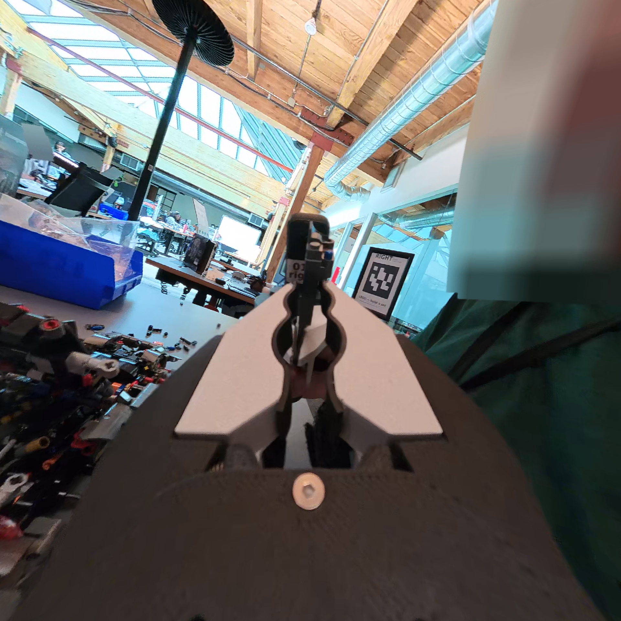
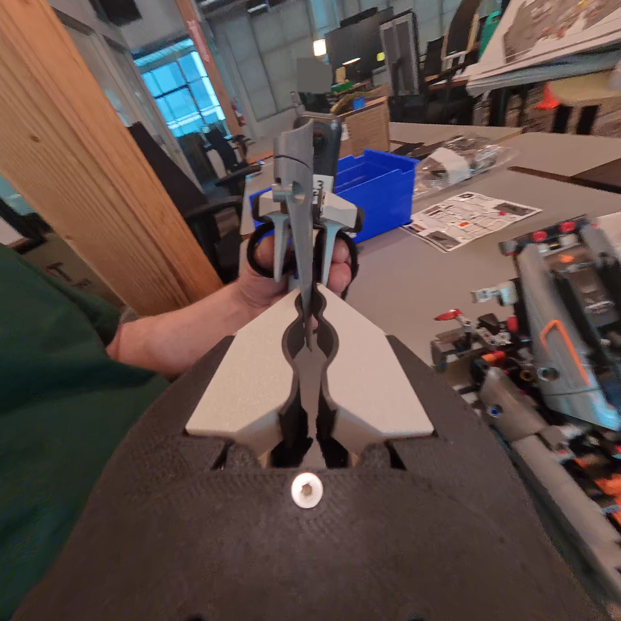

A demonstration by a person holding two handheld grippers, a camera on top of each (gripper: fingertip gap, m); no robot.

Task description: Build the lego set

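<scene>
Left wrist view: my left gripper (image 1: 307,302) is pinched nearly closed on a thin dark grey lego piece (image 1: 311,268) whose long axis runs straight out beyond the tips, toward the right gripper.

Right wrist view: my right gripper (image 2: 309,302) clamps a long grey panel (image 2: 297,188), edge-on, upright. Both are lifted off the table (image 2: 420,275); the car model (image 2: 571,319) sits right.
</scene>
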